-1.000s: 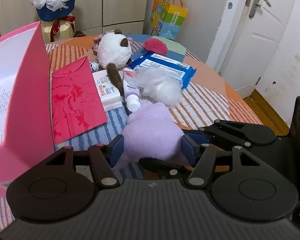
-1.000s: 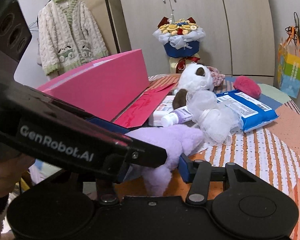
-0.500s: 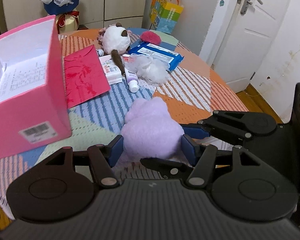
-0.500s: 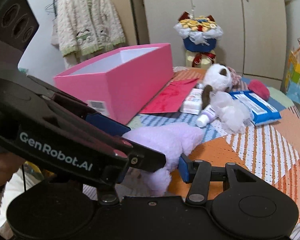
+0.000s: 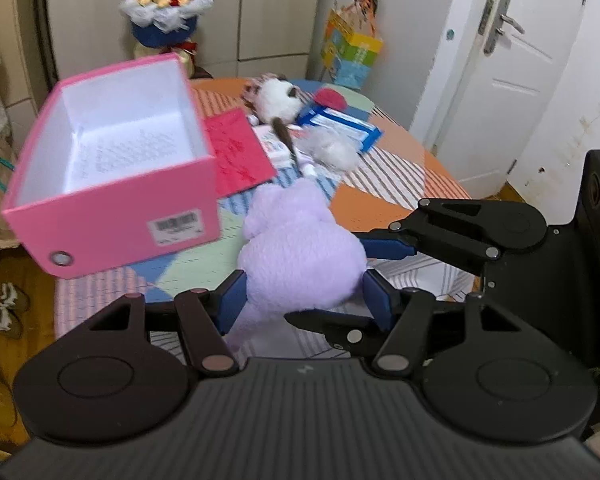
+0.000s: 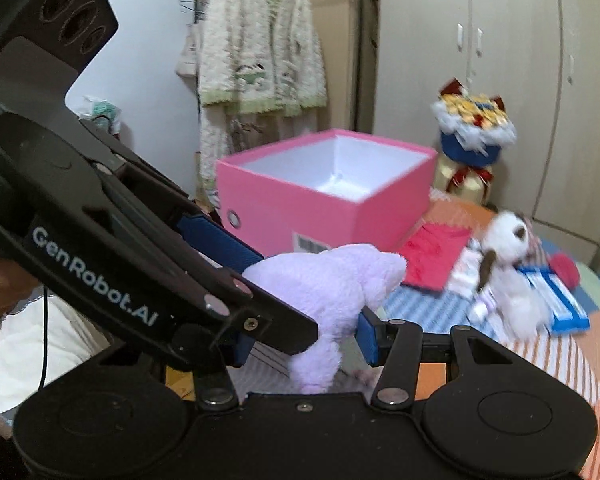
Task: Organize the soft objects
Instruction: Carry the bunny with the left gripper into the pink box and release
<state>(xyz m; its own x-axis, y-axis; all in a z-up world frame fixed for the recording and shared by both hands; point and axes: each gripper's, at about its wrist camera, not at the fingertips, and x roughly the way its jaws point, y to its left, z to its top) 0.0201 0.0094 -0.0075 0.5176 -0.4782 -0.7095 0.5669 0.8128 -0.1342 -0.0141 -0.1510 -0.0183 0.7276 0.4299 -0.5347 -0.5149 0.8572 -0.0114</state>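
A purple plush toy (image 5: 300, 252) is held off the table by both grippers. My left gripper (image 5: 300, 300) is shut on its body, and my right gripper (image 6: 304, 340) is shut on it from the side, its fingers (image 5: 384, 246) crossing in the left wrist view. The toy also shows in the right wrist view (image 6: 324, 284). An open pink box (image 5: 112, 184) with a white inside stands on the table to the left, also in the right wrist view (image 6: 324, 196). A white-and-brown plush (image 5: 278, 98), a white fluffy puff (image 5: 336, 152) and a pink round plush (image 5: 330, 98) lie farther back.
A red envelope (image 5: 236, 156), a blue wipes pack (image 5: 340, 124), a small white box (image 5: 274, 148) and a tube lie on the striped tablecloth (image 5: 400, 184). A bouquet (image 5: 164, 12) stands behind the table; a white door (image 5: 512, 60) is at the right. A cardigan (image 6: 260, 48) hangs by the wardrobe.
Both grippers have lifted the purple plush up and drawn it back from the table's middle. The pink box's open top has come into view, to the left of the toy.
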